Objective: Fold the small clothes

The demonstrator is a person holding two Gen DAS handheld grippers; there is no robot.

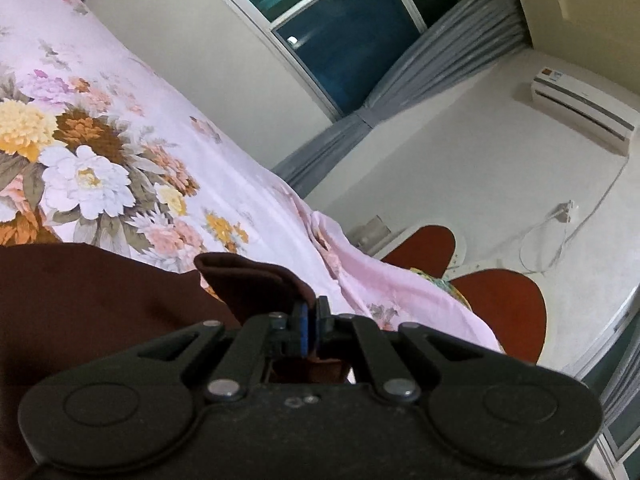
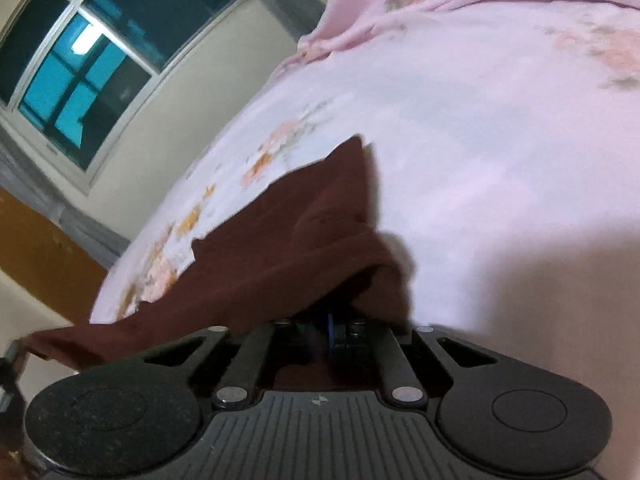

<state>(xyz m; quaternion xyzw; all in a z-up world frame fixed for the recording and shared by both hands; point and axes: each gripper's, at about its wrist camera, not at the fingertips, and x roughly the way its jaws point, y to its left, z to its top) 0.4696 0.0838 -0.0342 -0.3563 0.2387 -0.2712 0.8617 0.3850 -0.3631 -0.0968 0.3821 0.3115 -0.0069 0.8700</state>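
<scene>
Left wrist view: a corner of the brown garment (image 1: 256, 280) is pinched between the closed left tongs (image 1: 310, 314), above the flowered bed sheet (image 1: 120, 120). Right wrist view: the garment (image 2: 288, 240) is gripped by the closed right tongs (image 2: 324, 328), draped over the sheet (image 2: 480, 140).

Cream walls (image 1: 460, 160) surround a dark window (image 1: 348, 40) (grey curtains (image 1: 452, 52) alongside). An air conditioner (image 1: 584, 108) is wall-mounted.
</scene>
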